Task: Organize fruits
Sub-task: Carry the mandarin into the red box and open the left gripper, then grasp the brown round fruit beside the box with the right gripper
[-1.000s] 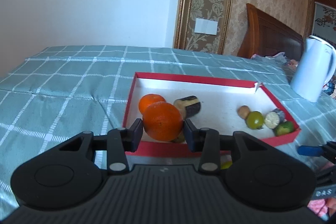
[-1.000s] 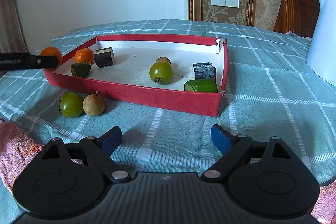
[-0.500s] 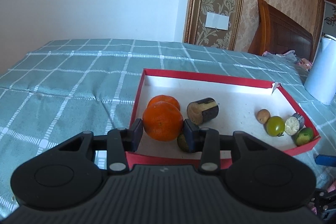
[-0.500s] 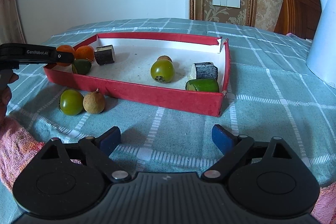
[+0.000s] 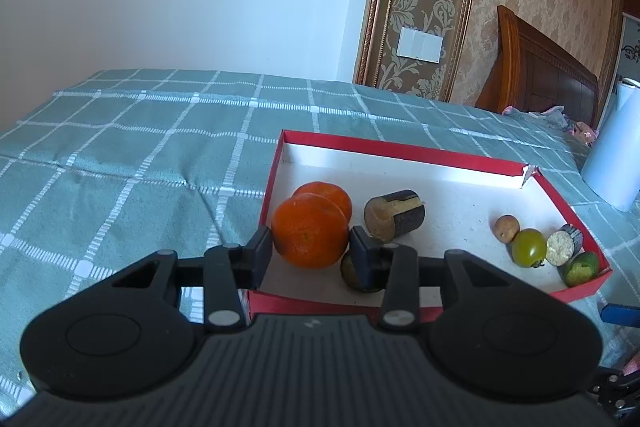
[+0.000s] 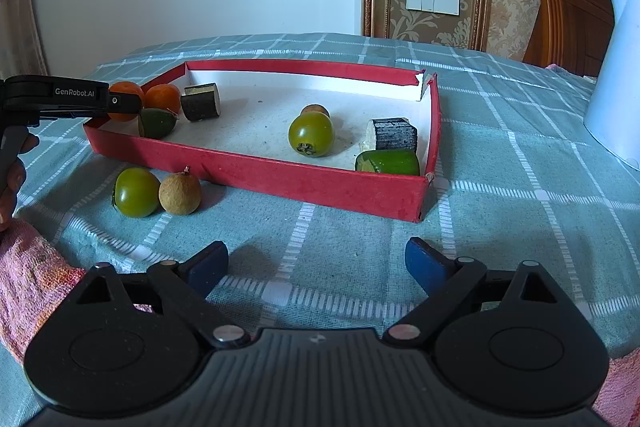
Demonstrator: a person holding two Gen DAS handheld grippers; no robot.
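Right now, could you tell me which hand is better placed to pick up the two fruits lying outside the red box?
Right. Its tongs are open and empty, facing the green fruit and longan; the left tongs grip an orange over the red box.

The middle of the red tray (image 6: pixel 256 169) floor is left bare, and room to pass is found there between the left cluster and the right cluster. The near-left corner is crowded by two oranges (image 5: pixel 309 237), a green piece (image 6: pixel 157 123) and a dark cylinder (image 6: pixel 200 101). The right end is blocked by a green fruit (image 6: pixel 311 134), a small brown fruit (image 6: pixel 316 109), a dark block (image 6: pixel 394 135) and a green wedge (image 6: pixel 389 163). Outside the near wall, a green tomato (image 6: pixel 137 192) and a longan (image 6: pixel 180 194) are set on the cloth (image 6: pixel 340 247), whose near stretch is otherwise open. A white kettle (image 6: pixel 616 75) is stood at the far right.
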